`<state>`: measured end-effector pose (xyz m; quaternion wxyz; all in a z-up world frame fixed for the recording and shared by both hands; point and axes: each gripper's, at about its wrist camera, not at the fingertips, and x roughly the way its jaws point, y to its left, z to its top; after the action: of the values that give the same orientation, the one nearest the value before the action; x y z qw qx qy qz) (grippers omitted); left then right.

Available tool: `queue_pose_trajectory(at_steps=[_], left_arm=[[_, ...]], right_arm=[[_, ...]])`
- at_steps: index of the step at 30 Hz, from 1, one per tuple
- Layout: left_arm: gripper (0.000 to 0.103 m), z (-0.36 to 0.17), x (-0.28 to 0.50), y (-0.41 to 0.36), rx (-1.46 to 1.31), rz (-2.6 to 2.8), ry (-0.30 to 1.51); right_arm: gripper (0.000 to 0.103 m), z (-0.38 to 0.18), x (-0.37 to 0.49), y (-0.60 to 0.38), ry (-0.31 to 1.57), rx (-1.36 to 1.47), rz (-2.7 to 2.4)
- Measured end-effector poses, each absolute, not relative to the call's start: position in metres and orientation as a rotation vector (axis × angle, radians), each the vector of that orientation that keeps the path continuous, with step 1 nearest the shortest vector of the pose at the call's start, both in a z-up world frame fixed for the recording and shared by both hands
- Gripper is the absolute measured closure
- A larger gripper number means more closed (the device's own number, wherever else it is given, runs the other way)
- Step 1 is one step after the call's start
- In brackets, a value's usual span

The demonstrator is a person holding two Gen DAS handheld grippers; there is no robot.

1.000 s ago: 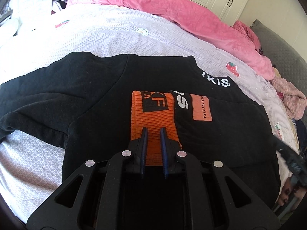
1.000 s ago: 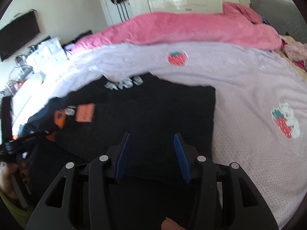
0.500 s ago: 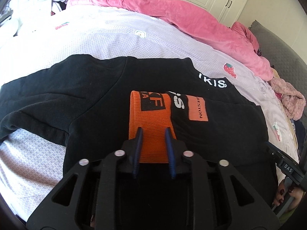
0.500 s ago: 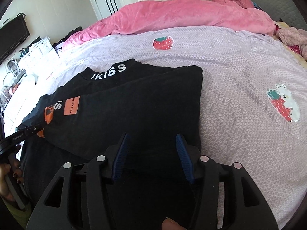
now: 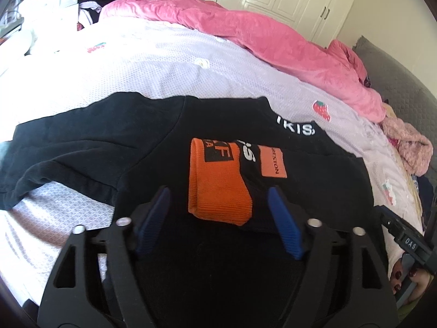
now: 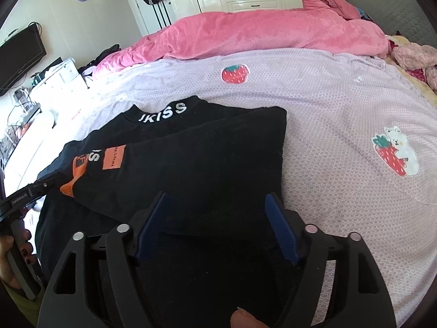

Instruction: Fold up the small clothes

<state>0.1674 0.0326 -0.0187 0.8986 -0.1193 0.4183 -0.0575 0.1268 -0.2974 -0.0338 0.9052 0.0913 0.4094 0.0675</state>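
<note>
A black sweatshirt (image 5: 114, 142) with white collar lettering lies flat on the bed; it also shows in the right wrist view (image 6: 207, 158). One sleeve is folded across its body, ending in an orange cuff (image 5: 215, 183), seen small in the right wrist view (image 6: 72, 177). My left gripper (image 5: 218, 210) is open and empty, its blue fingers on either side of the cuff's near end, just above it. My right gripper (image 6: 215, 216) is open and empty over the folded right side of the sweatshirt. The other sleeve (image 5: 41, 172) lies spread out to the left.
The lilac bedsheet (image 6: 327, 104) has strawberry patches (image 6: 235, 73). A pink duvet (image 6: 273, 35) is bunched along the far side. Pink fluffy clothes (image 6: 415, 57) lie at the right near a grey headboard (image 6: 387, 2). White wardrobes stand behind.
My left gripper has opened and let go of the orange cuff, which now lies on the sweatshirt. My right gripper stays open and has drawn back slightly.
</note>
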Motion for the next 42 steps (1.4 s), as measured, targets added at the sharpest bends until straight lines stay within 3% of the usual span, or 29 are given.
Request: queue_pose_trajectory(at_steps=[5, 11, 42], left_arm=[[0.024, -0.009, 0.161, 0.040, -0.241, -0.098, 0.839], [0.010, 0.001, 0.153, 0.054, -0.262, -0.060, 0.819], [0.010, 0.027, 0.114, 0.127, -0.305, 0.053, 0.760]], right_arm=[[0.015, -0.025, 0.124, -0.290, 0.820, 0.179, 0.149], [0.013, -0.017, 0.121, -0.281, 0.805, 0.172, 0.164], [0.012, 0.021, 0.113, -0.178, 0.749, 0.058, 0.328]])
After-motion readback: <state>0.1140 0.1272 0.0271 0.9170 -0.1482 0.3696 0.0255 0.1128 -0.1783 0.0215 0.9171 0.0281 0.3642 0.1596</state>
